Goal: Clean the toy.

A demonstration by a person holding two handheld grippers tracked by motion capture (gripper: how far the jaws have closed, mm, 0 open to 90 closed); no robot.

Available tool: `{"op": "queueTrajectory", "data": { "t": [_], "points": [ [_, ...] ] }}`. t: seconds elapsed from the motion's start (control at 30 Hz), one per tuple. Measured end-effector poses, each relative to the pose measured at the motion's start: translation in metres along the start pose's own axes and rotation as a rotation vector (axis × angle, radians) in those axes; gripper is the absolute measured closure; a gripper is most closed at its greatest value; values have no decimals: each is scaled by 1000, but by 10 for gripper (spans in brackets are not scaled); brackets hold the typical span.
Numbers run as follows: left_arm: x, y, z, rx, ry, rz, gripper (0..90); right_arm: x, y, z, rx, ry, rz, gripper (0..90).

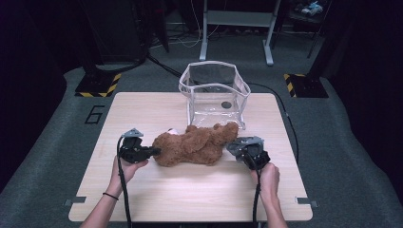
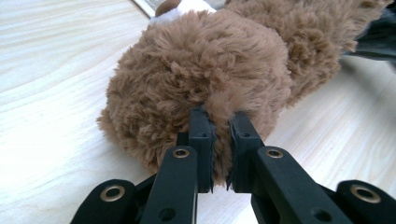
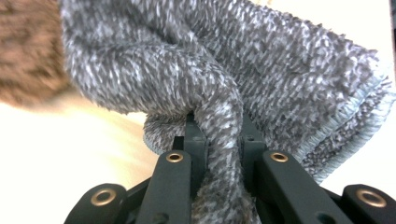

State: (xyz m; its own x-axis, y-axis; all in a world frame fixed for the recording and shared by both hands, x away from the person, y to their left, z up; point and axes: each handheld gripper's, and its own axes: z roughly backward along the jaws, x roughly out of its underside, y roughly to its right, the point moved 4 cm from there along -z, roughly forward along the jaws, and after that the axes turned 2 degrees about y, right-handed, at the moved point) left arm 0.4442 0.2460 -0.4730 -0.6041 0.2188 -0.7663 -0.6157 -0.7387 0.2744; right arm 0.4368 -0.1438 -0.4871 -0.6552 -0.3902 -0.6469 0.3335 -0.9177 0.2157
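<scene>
A brown plush teddy bear (image 1: 195, 145) lies on its side in the middle of the wooden table (image 1: 142, 109). At the bear's left end, my left gripper (image 1: 154, 152) is shut on a tuft of its fur; the left gripper view shows the jaws (image 2: 219, 121) pinching the brown pile (image 2: 201, 70). My right gripper (image 1: 240, 151) sits at the bear's right end. There it is shut on a fold of grey fleecy cloth (image 3: 280, 70), which bunches between the jaws (image 3: 218, 126). Brown fur (image 3: 28, 51) shows to the left of the cloth.
A clear plastic open-topped bag (image 1: 190, 102) stands behind the bear near the table's far edge, with a small dark round thing (image 1: 226, 104) inside. Beyond the table a grey metal frame (image 1: 237, 19) stands on the floor. Bare tabletop lies in front of the bear.
</scene>
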Motion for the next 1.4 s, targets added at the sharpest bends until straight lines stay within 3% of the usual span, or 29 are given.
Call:
{"op": "queueTrajectory", "data": {
  "t": [0.1,0.17,0.3,0.53,0.73,0.9,1.0,1.07,1.27,1.4],
  "points": [
    [0,0,0,-10,5,-3,822,10,14,11,-37,-86,-36,786],
    [0,0,1,-23,2,-16,822,17,25,15,-52,-115,-59,784],
    [1,0,2,-32,-6,-38,822,32,43,9,-66,-204,-85,780],
    [3,-2,4,-56,-3,-37,821,54,65,-6,-64,-279,-153,768],
    [6,-4,8,-77,8,-42,821,63,73,-12,-43,-271,-165,710],
    [9,-6,12,-93,4,-57,820,65,76,-13,-21,-258,-182,424],
    [11,-9,15,-98,6,-62,820,63,75,-7,-32,-240,-185,244],
    [12,-11,17,-98,0,-62,819,61,72,-1,-35,-225,-170,185],
    [14,-22,26,-123,-8,-95,816,45,59,22,-62,-141,-147,134],
    [17,-33,37,-146,-18,-86,810,38,47,33,-98,-92,-127,128]
  ]
}}
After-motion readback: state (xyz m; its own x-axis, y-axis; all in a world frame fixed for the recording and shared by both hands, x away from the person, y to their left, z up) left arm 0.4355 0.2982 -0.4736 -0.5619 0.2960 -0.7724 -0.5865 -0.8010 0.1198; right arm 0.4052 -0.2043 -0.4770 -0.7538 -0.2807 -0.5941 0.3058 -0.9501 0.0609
